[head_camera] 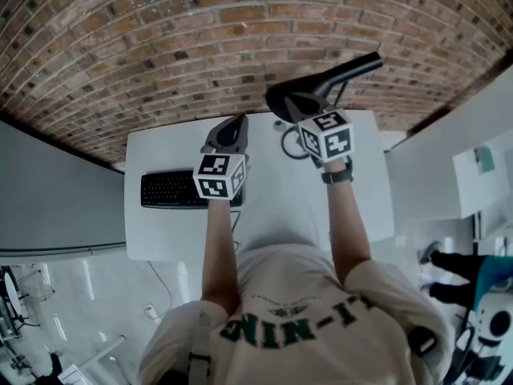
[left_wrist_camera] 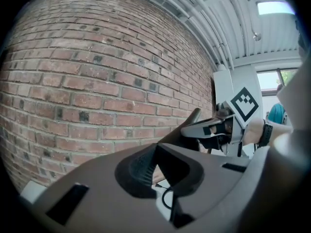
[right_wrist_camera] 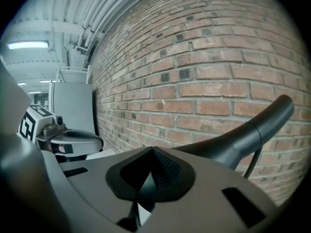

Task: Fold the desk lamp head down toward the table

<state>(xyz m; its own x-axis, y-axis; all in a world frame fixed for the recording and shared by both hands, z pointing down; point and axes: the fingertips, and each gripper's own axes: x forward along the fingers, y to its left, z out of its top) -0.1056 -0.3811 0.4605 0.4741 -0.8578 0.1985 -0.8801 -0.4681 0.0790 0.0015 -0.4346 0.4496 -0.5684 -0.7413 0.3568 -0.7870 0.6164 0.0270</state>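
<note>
A black desk lamp stands at the back of the white desk [head_camera: 365,199], against the brick wall. Its oval head [head_camera: 288,96] hangs above the desk, and its arm [head_camera: 353,66] rises to the right. My right gripper [head_camera: 303,117] is shut on the near edge of the lamp head. In the right gripper view only the lamp arm [right_wrist_camera: 252,135] shows, beyond the gripper [right_wrist_camera: 153,152]. My left gripper [head_camera: 238,123] hovers just left of the lamp, shut and empty. In the left gripper view the lamp head [left_wrist_camera: 187,127] lies past that gripper [left_wrist_camera: 155,149].
A black keyboard [head_camera: 171,189] lies on the desk's left part, under my left forearm. A looped cable [head_camera: 288,144] rests on the desk by the lamp. A grey partition [head_camera: 48,191] stands to the left. White furniture [head_camera: 449,167] stands to the right.
</note>
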